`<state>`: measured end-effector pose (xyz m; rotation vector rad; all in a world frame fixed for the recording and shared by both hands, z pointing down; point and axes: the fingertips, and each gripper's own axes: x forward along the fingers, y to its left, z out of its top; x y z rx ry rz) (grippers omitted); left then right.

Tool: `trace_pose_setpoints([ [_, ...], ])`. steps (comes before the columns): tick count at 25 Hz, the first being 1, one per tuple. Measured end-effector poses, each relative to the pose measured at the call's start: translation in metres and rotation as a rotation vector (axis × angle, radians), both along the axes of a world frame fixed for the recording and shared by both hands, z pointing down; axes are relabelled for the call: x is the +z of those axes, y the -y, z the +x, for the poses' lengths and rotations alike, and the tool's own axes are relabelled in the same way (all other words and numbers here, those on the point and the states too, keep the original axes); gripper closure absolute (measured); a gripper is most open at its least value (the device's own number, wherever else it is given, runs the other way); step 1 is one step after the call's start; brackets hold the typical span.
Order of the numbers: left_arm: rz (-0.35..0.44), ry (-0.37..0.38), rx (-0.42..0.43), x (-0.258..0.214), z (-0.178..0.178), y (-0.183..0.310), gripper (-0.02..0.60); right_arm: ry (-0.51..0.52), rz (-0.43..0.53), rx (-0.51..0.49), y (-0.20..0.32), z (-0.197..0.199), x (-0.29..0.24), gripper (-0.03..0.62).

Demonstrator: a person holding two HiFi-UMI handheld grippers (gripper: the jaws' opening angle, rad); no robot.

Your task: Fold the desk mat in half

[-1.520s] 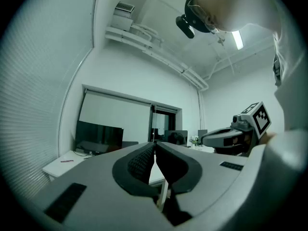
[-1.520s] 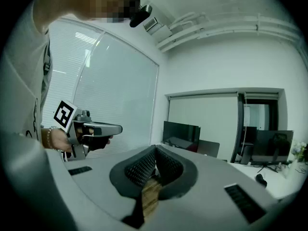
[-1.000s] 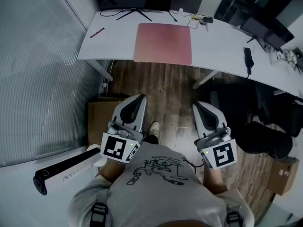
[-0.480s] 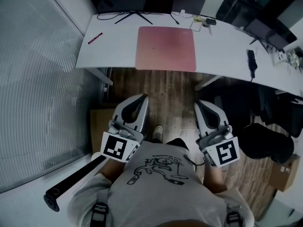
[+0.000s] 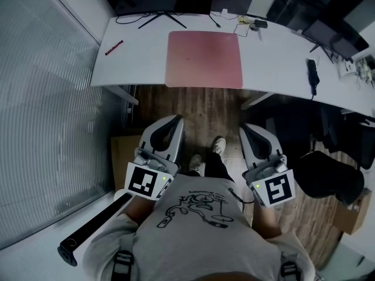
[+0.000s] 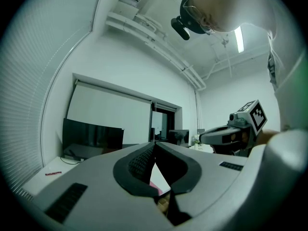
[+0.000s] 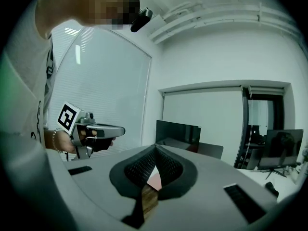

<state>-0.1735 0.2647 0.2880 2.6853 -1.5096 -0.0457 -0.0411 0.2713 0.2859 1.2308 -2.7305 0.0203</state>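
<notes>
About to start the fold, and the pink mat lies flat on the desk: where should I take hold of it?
Take the desk mat by its two near corners, from the person's side. It lies flat, but its near edge seems to reach the desk's front edge, so a jaw could slip under there.

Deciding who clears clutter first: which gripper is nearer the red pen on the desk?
Left. In the head view the left gripper is below and right of the red pen, short of the desk; the right gripper sits much farther right.
</notes>
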Motion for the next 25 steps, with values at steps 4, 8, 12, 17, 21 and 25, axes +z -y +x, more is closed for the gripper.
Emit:
trace_pose_setpoints([
  [4,-0.002,0.004,-0.008,-0.001,0.005,0.012,0.561,0.022,0.020,0.028,0.020,0.011,-0.010,0.586],
  [8,-0.003,0.011,-0.019,-0.003,0.014,0.032,0.560,-0.022,0.022,0.026,0.038,0.027,-0.005,0.586],
  [12,-0.002,0.010,-0.027,-0.003,0.028,0.055,0.560,0.024,0.035,0.046,0.061,0.039,-0.010,0.586],
  [17,0.006,0.013,-0.027,-0.004,0.047,0.083,0.560,0.025,0.042,0.041,0.090,0.057,-0.011,0.586],
  [21,0.014,0.015,-0.033,-0.009,0.069,0.106,0.560,0.022,0.041,0.042,0.113,0.079,-0.012,0.586],
  [25,0.015,0.018,-0.037,-0.011,0.089,0.127,0.560,0.016,0.039,0.057,0.137,0.100,-0.012,0.586],
])
